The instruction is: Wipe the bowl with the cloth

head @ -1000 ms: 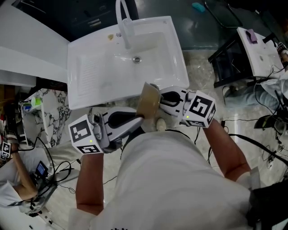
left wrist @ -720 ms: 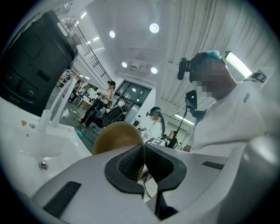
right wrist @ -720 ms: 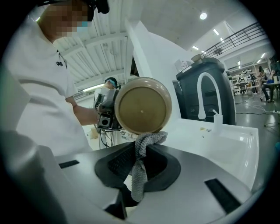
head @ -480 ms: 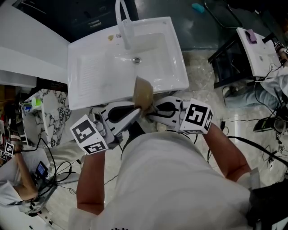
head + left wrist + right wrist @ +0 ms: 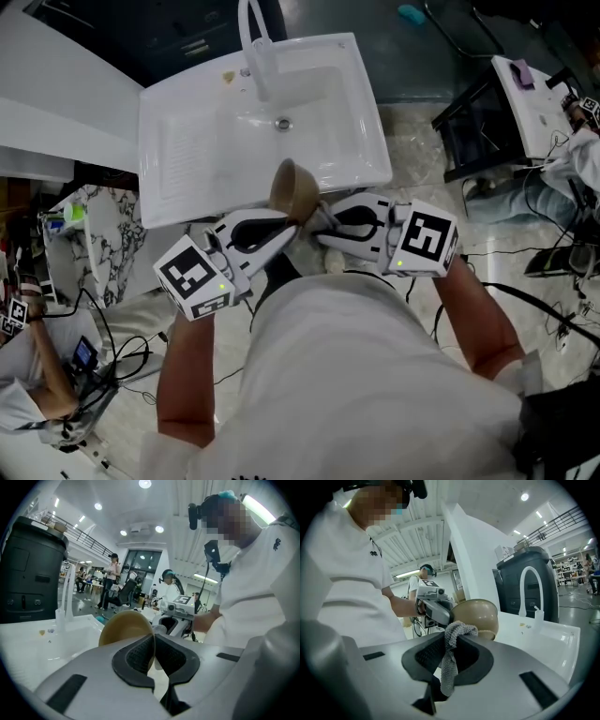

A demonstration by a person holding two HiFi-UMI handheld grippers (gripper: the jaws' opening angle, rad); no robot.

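bowl (image 5: 292, 189) held aloft at the front edge of the sink (image 5: 187, 159)
fingers of the left gripper (image 5: 153, 641) clamp its thin rim; fingers of the right gripper (image 5: 451, 644) pinch the limp cloth (image 5: 448, 676). bowl looks stiff, light, probably slick.

— The bowl (image 5: 293, 187)?
— At the near edge of the sink (image 5: 187, 159); left hand-held gripper (image 5: 289, 229) on its left, right hand-held gripper (image 5: 324, 225) with the cloth (image 5: 452, 634) on its right.
— The tap (image 5: 255, 42)?
— Sink's far side.
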